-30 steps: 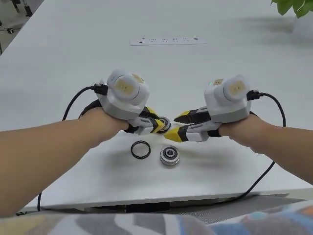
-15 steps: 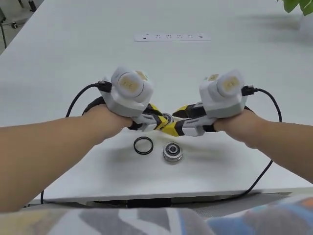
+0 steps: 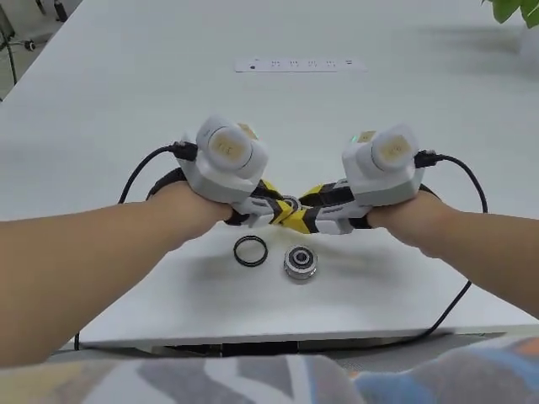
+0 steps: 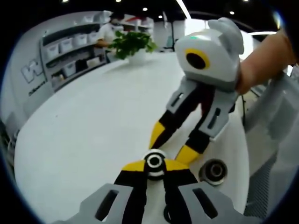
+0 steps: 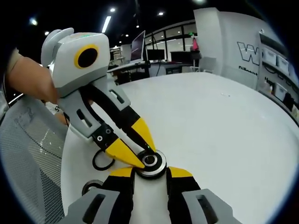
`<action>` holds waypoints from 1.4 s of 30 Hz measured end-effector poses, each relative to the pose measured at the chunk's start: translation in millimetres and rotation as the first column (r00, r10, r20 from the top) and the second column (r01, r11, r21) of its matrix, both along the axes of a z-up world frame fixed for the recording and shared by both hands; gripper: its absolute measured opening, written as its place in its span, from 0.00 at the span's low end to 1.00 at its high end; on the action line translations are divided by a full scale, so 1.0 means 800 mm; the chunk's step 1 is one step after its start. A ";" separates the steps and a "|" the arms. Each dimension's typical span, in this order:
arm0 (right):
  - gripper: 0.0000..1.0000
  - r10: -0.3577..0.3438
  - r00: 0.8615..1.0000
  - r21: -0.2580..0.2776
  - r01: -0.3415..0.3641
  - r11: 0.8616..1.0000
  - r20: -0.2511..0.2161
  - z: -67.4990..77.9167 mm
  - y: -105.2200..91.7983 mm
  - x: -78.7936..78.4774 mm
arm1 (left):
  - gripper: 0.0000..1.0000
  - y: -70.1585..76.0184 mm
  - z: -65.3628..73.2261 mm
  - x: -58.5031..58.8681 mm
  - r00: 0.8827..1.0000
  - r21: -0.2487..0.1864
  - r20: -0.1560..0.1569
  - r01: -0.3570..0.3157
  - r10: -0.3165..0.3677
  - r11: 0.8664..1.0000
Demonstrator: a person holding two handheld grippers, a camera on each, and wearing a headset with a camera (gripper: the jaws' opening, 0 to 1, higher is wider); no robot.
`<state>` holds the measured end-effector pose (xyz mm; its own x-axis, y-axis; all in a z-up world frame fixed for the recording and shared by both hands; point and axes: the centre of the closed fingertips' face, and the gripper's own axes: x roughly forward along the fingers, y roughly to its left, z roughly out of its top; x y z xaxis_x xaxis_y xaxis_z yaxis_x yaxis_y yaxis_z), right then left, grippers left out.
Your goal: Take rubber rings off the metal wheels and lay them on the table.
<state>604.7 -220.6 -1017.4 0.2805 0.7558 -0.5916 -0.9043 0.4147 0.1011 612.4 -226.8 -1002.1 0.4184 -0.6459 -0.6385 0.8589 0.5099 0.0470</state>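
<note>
Left gripper view: metal wheel (image 4: 154, 161) is held up off the table, pinched between the yellow tips of the left gripper (image 4: 155, 169), fingers clamped on it from both sides. Right gripper (image 4: 174, 144) comes in from the opposite side with its fingers apart and its tips just beside the same wheel. Contact: cannot tell from here

Right gripper view: same wheel sits between the right gripper's own yellow tips with a gap on each side, so those fingers are spread, not gripping. Wheel has a dark band (image 5: 161, 166) round its outer edge, which looks like a rubber ring on it. One left-gripper fingertip touches the wheel's rim

On the table (image 3: 109, 101) below the grippers lies a loose rubber ring (image 3: 250, 251), flat. Just beside it, to its right in the head view, is a second wheel (image 3: 300, 261), also flat, silver with a dark hub. The two are apart, not touching, both near the table's front edge

Head view: grippers meet tip to tip above those two parts, a hand (image 3: 181, 210) wrapped round each body, a black cable (image 3: 136, 171) running off each one. White power strip (image 3: 299, 65) lies well behind on the table, green plant (image 3: 509, 8) leaves at the far right corner

Left gripper view background: shelves (image 4: 70, 51) with bins, a person (image 4: 110, 30) standing by them
</note>
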 end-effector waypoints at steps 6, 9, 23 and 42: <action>0.21 -0.002 1.000 -0.004 0.002 1.000 0.007 0.001 -0.005 -0.003 | 0.13 0.000 0.000 0.001 1.000 -0.001 0.001 -0.003 0.003 1.000; 0.19 -0.006 1.000 -0.002 0.006 1.000 0.008 0.000 -0.009 -0.002 | 0.13 0.001 -0.001 0.003 1.000 -0.004 0.002 -0.008 0.008 1.000; 0.10 -0.009 1.000 0.002 0.009 1.000 0.008 0.003 -0.015 -0.007 | 0.13 0.001 -0.001 0.001 1.000 -0.007 0.001 -0.019 0.019 1.000; 0.00 -0.177 0.957 0.165 0.217 0.962 -0.228 0.012 -0.023 0.005 | 0.12 0.001 0.000 -0.001 1.000 -0.009 0.014 -0.026 0.026 1.000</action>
<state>609.0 -239.0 -1007.6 0.3206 0.7999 -0.5073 -0.7565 0.5385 0.3711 611.4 -225.7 -1001.8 0.4441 -0.6403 -0.6267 0.8447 0.5325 0.0544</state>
